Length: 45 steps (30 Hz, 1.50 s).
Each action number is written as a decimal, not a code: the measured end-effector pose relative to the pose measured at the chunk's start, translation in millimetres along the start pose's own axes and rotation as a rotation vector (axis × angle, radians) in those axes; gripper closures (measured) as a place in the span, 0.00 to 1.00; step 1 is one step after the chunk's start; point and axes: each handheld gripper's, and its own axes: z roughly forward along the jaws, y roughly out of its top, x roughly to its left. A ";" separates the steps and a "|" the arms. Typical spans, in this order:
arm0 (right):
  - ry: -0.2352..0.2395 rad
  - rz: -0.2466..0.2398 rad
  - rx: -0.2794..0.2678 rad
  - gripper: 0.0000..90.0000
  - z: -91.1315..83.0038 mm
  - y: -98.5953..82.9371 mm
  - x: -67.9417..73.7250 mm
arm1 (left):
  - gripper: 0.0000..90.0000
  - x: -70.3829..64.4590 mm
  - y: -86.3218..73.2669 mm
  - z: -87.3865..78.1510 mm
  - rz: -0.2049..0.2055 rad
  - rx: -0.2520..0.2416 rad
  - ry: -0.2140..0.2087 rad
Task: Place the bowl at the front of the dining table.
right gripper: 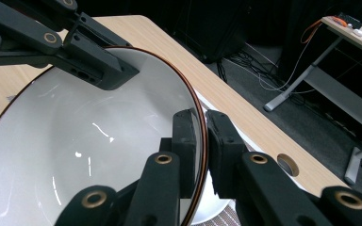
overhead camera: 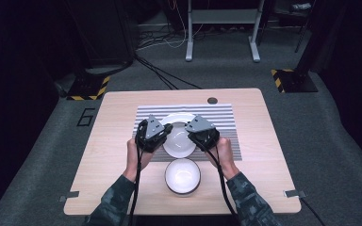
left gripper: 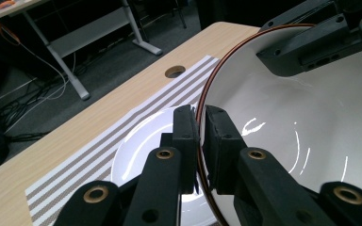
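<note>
- Jaws of the left gripper (left gripper: 201,123) are closed narrow on the rim of a white bowl with a brown edge (left gripper: 292,117), one jaw inside the wall and one outside, as seen in the left gripper view.
- Jaws of the right gripper (right gripper: 203,129) are likewise pinched on the opposite rim of the same bowl, one pad inside, one outside, per the right gripper view.
- In the high view the held bowl (overhead camera: 179,141) sits between the two grippers, left (overhead camera: 166,128) and right (overhead camera: 188,126), above the striped placemat (overhead camera: 226,117) at the middle of the wooden table (overhead camera: 108,155).
- A white plate (left gripper: 136,150) lies on the placemat directly beneath the held bowl; whether the bowl touches it cannot be told.
- A second bowl (overhead camera: 182,176), white inside with a dark rim, stands on bare tabletop just near the placemat's front edge, between the person's forearms.
- Both hands, left (overhead camera: 133,153) and right (overhead camera: 225,150), grasp the gripper bodies; camouflage-pattern sleeves enter from the bottom edge.
- A round cable hole (overhead camera: 212,100) is set in the table near its far edge.
- Beyond the table: grey carpet, loose cables and the legs of a desk frame (overhead camera: 221,33).
</note>
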 end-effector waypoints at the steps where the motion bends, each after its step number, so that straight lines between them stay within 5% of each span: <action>1: 0.000 0.003 0.004 0.92 2.1 -0.3 -0.9 | 0.93 1.1 -0.1 2.0 0.001 0.004 0.002; 26: 0.019 0.065 0.054 0.92 49.2 -15.4 -18.1 | 0.92 22.5 -11.5 45.9 -0.031 0.062 -0.005; 45: 0.061 0.127 0.146 0.91 95.2 -32.6 -30.7 | 0.91 37.4 -26.7 85.7 -0.056 0.147 -0.013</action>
